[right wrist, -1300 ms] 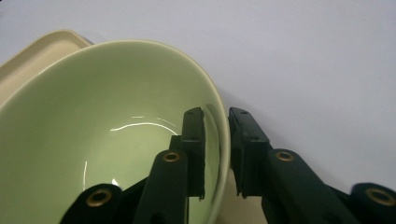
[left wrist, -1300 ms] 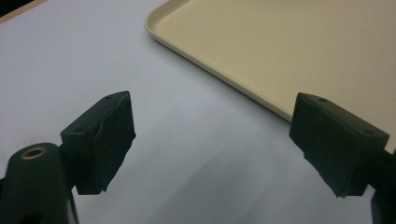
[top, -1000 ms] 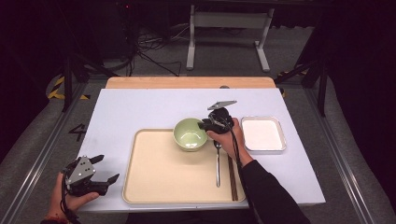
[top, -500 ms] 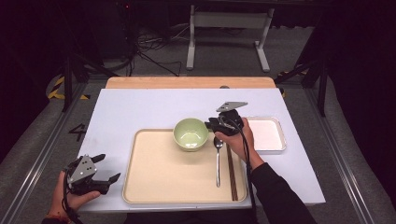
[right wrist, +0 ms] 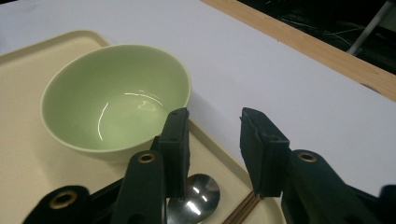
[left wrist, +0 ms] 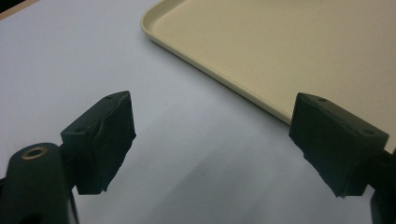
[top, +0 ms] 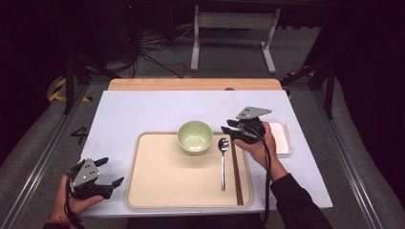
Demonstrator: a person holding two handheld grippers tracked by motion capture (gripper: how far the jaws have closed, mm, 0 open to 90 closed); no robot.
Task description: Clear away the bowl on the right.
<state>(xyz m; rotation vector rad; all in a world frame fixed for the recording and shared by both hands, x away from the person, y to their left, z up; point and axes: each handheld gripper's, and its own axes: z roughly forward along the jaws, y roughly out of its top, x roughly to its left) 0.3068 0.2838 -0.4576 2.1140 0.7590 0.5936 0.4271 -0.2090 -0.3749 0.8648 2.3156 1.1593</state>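
A pale green bowl (top: 195, 137) (right wrist: 116, 98) stands empty at the far edge of a beige tray (top: 162, 181) (right wrist: 23, 158). To its right on the tray lie a metal spoon (top: 223, 162) (right wrist: 196, 196) and dark chopsticks (top: 237, 171) (right wrist: 243, 207). My right gripper (top: 226, 130) (right wrist: 212, 126) hovers over the spoon's bowl end, pointing at the green bowl. Its jaws have just been opening; they stand open with nothing between them. My left gripper (top: 110, 171) (left wrist: 212, 144) rests off the tray's near left corner, open wide and empty.
A small white rectangular dish (top: 282, 136) sits on the table right of the tray, just behind my right hand. The pale table (top: 143, 114) has a wooden strip (top: 191, 84) along its far edge. The tray's rim (left wrist: 210, 79) lies just ahead of the left jaws.
My right gripper has drawn back to the right from the green bowl's rim and risen a little, and its jaws stand wider apart. The bowl and my left gripper have stayed put.
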